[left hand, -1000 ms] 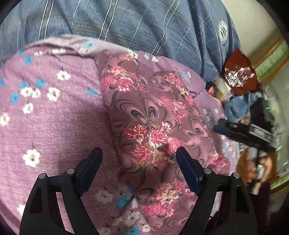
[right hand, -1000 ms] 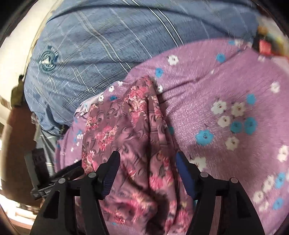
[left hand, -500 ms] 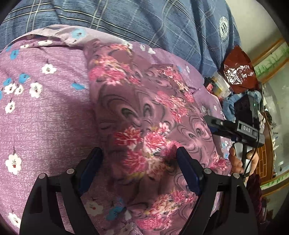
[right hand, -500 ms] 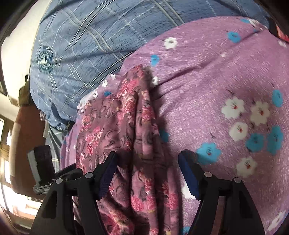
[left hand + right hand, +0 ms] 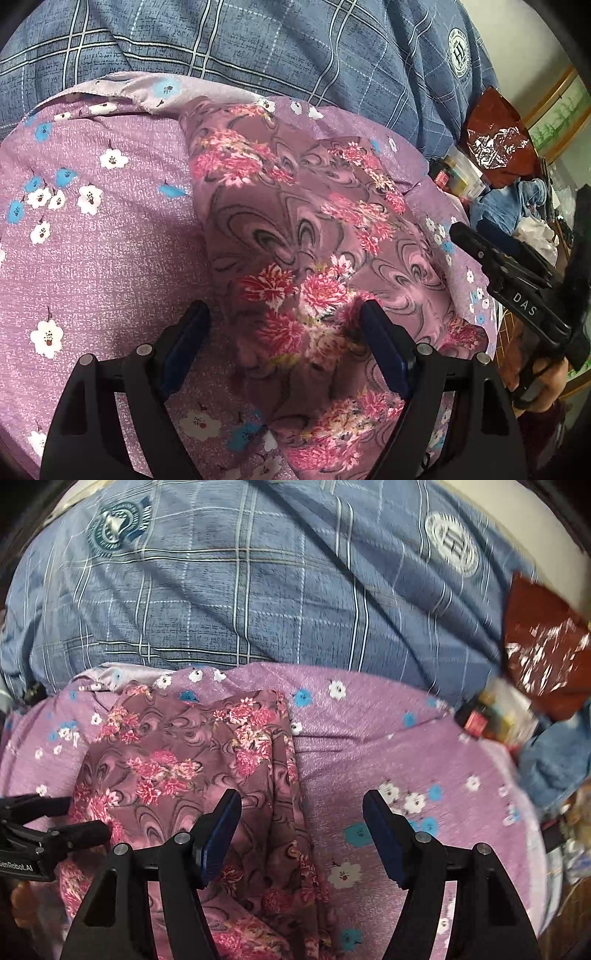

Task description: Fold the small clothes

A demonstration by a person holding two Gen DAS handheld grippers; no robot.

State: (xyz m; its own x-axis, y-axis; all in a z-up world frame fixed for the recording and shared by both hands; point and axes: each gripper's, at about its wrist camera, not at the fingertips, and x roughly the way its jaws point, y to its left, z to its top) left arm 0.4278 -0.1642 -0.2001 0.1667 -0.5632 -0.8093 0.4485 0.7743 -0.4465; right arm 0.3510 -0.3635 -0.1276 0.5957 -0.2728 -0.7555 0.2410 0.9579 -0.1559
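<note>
Lying flat and part-folded on the purple floral sheet [image 5: 92, 258], the floral garment [image 5: 295, 240] is sitting beneath 2 empty grippers, left gripper [image 5: 284, 347] and right gripper [image 5: 301, 834], jaws apart, seemingly positioning for another fold.

a mauve garment [image 5: 295, 236] with pink flowers lies folded, slightly rumpled.

1. A blue checked cloth [image 5: 258, 44] with round printed badges lies along the top.
2. A shiny red-brown bag [image 5: 498, 144] sits at the right.
3. Small boxes [image 5: 491, 716] and crumpled blue denim [image 5: 554, 753] lie below the bag.
</note>
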